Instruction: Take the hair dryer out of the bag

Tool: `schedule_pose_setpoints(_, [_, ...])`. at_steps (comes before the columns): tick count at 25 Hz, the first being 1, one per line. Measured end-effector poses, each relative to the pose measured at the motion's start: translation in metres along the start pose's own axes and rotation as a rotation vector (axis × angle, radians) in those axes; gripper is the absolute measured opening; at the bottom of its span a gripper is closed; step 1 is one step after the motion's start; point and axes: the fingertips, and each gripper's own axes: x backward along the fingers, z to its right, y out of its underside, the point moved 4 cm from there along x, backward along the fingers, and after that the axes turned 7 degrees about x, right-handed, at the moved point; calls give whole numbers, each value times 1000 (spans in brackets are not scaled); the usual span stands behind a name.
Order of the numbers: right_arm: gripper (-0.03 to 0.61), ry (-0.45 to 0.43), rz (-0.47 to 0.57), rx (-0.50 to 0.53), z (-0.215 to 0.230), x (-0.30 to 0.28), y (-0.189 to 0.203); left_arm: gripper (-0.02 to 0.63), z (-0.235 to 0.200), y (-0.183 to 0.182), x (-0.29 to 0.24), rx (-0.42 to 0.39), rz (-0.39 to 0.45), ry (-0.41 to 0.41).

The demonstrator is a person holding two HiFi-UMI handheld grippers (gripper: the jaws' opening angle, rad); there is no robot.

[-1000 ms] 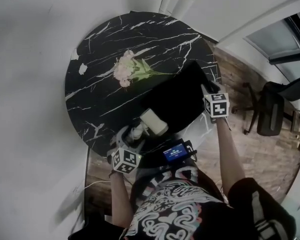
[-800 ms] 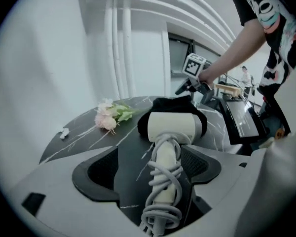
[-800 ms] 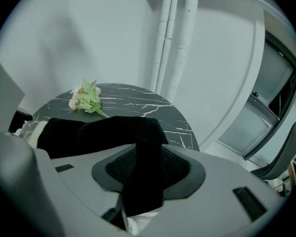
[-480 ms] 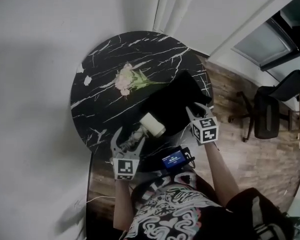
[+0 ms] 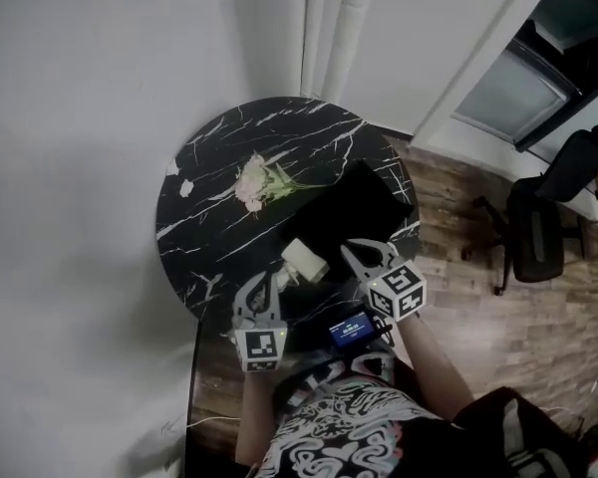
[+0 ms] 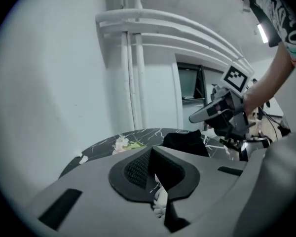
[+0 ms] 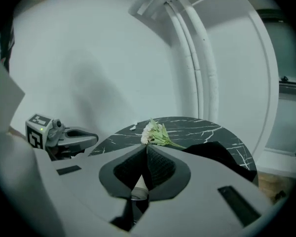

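A: Where is the hair dryer point(image 5: 303, 260) found?
B: It is seen lying on the marble table point(image 5: 219, 157), out of the black bag point(image 5: 357, 203) and just beside the bag's near end, close to the table's front edge

A: And the claws?
B: The left gripper point(image 5: 263, 281) and the right gripper point(image 5: 350, 251) are both pinched shut on nothing, one at each side of the dryer

A: What could be spoiled?
B: So near the rim, the dryer could be knocked to the floor point(image 5: 458, 297) if brushed by a lowered jaw; whether its cord is caught in the bag cannot be made out, and if so it might be dragged by a tug there
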Motion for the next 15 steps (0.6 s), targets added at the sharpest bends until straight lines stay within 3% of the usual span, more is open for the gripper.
schedule_pose_setpoints(4, [21,-19,26,77,-22,3,-12,15,1,-18,-5,46,0,-12])
schedule_pose_setpoints(9, [21,-26,76,184,-33,19,-29,15,2,-45,3,127,26,-119])
schedule_pose_setpoints(12, [21,-23,108,193,-32,32,-38,15,10,-57,11,99,24,-165])
schedule_pose_setpoints(15, [21,-34,188,157,-32,44,-49,15,17,-64,22,180,55,-180])
